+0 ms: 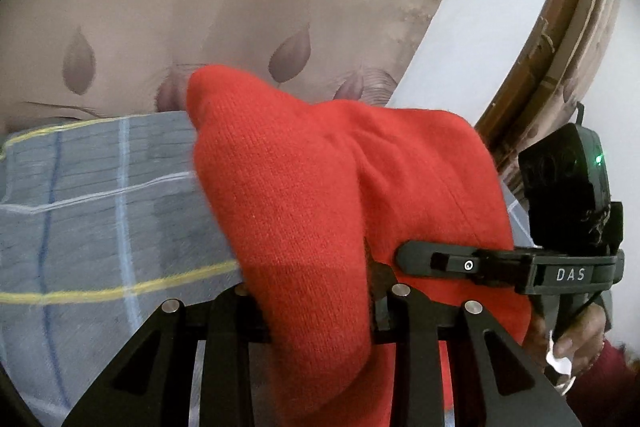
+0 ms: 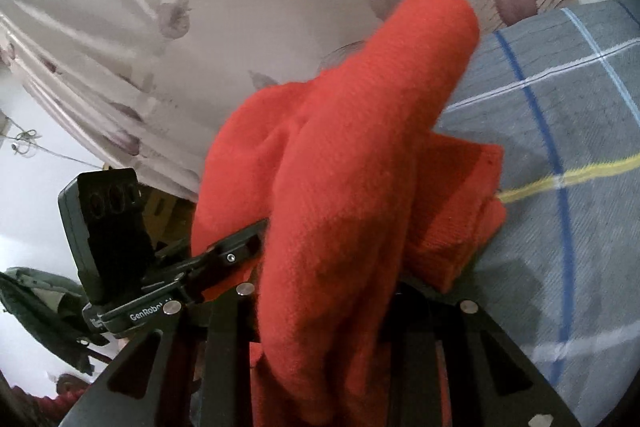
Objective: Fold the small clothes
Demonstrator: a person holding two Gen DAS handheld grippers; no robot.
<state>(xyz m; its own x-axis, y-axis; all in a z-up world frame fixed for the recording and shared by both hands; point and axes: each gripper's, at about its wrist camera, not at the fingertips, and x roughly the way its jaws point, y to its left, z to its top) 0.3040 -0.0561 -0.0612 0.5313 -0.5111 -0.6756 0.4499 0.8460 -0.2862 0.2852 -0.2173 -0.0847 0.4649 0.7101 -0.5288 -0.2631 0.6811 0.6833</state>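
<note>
A red knitted garment (image 1: pixel 320 195) fills the middle of both views and drapes over my fingers. In the left wrist view my left gripper (image 1: pixel 316 311) is shut on its fabric; the fingertips are hidden under it. My right gripper (image 1: pixel 432 259) reaches in from the right and is also shut on the garment. In the right wrist view the red garment (image 2: pixel 352 167) bulges up over my right gripper (image 2: pixel 324 307), with a folded edge lower right. My left gripper (image 2: pixel 236 251) comes in from the left, clamped on the fabric.
A grey-blue checked cloth (image 1: pixel 100 211) with yellow and blue lines lies under the garment, also in the right wrist view (image 2: pixel 560 147). Behind it is a beige leaf-print bedsheet (image 1: pixel 180 7). A wooden bed frame (image 1: pixel 560 39) and white wall are at right.
</note>
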